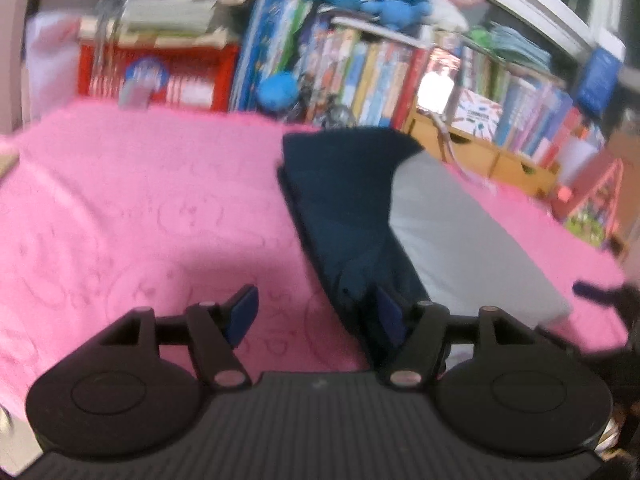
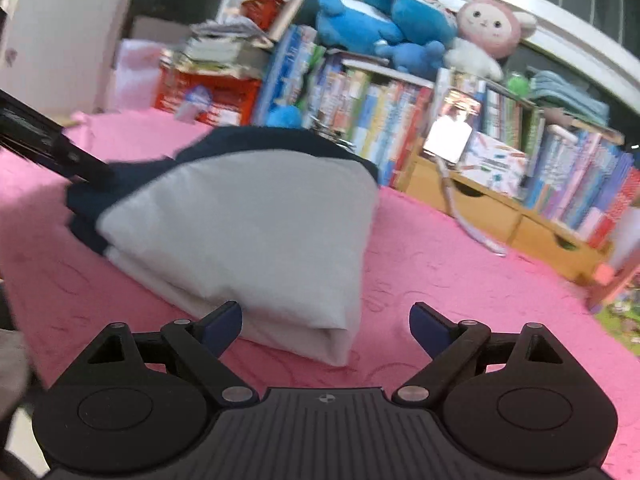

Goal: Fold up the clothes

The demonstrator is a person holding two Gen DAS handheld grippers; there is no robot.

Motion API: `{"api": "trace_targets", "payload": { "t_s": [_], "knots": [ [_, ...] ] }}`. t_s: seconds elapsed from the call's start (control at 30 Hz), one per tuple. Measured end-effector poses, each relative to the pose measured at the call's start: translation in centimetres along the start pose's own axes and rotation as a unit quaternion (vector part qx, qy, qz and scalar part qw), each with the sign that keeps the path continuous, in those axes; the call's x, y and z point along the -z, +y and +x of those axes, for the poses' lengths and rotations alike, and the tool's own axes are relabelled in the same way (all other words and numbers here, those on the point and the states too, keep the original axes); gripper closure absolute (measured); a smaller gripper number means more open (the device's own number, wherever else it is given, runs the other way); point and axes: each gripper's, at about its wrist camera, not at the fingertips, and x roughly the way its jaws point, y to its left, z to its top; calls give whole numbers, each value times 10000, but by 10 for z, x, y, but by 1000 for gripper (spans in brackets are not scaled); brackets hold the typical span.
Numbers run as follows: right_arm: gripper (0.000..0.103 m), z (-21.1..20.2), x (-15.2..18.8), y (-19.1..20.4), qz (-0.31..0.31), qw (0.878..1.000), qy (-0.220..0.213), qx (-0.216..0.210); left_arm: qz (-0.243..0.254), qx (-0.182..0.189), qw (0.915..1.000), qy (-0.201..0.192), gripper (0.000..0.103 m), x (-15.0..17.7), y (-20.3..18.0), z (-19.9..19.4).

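Tongs point(image 2: 325, 322) agape before folded garment's point(image 2: 256, 232) edge

Navy-and-grey folded garment point(image 2: 248, 216) on pink embossed blanket point(image 2: 440, 280).

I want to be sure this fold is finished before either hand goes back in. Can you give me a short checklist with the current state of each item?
1. Left gripper free of cloth: ok; its jaws stand apart over the pink blanket, one pad beside the navy edge, nothing between them.
2. Right gripper free: ok; jaws wide open, only the bundle's near corner lies ahead of them.
3. Folded garment lying flat: ok; white panel on top, navy part beside it.
4. Edges lined up: cannot tell; the frames are blurred.
5. Bare blanket around the bundle: ok.
6. Far side of the garment tidy: cannot tell; it is hidden.
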Motion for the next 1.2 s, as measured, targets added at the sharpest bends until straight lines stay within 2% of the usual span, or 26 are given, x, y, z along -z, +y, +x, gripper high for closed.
{"api": "trace_targets", "payload": {
  "t_s": [0.1,0.2,0.3,0.4,0.5,0.57,0.67,0.73,0.8,0.9,0.97,1.1,1.2],
  "knots": [
    [12,5,3,0,-66,9997,53,247,444,103,9987,-231,34,0,-12,-7],
    [12,5,6,-1,-177,9993,33,341,891,239,9951,-357,34,3,-27,-9],
    [13,6,8,-4,-170,9990,9,422,1418,366,9884,-412,34,10,-48,-8],
    [15,11,7,-13,128,9993,-22,350,1940,539,9786,-415,33,18,-71,-3],
    [36,25,1,-19,428,9991,60,39,2501,740,9644,-441,33,25,-95,4],
    [68,34,-3,-23,675,9971,214,-264,2859,793,9536,-507,33,29,-108,8],
    [80,36,-3,-33,1088,9925,262,-487,3178,892,9422,-576,33,33,-123,14],
    [83,36,0,-43,1558,9859,246,-559,3263,981,9384,-578,33,34,-130,18],
    [84,36,7,-55,2236,9719,260,-682,3434,1034,9315,-609,32,39,-136,20],
    [85,29,10,-66,2924,9527,60,-825,3883,999,9132,-727,32,47,-149,23],
    [85,22,9,-70,3270,9400,-90,-966,4070,991,9043,-827,32,50,-155,26],
    [85,18,8,-66,3074,9477,-122,-847,4402,907,8870,-1061,33,54,-165,35],
    [85,19,12,-64,2906,9538,-51,-757,4807,696,8653,-1241,40,58,-173,42]
  ]
}}
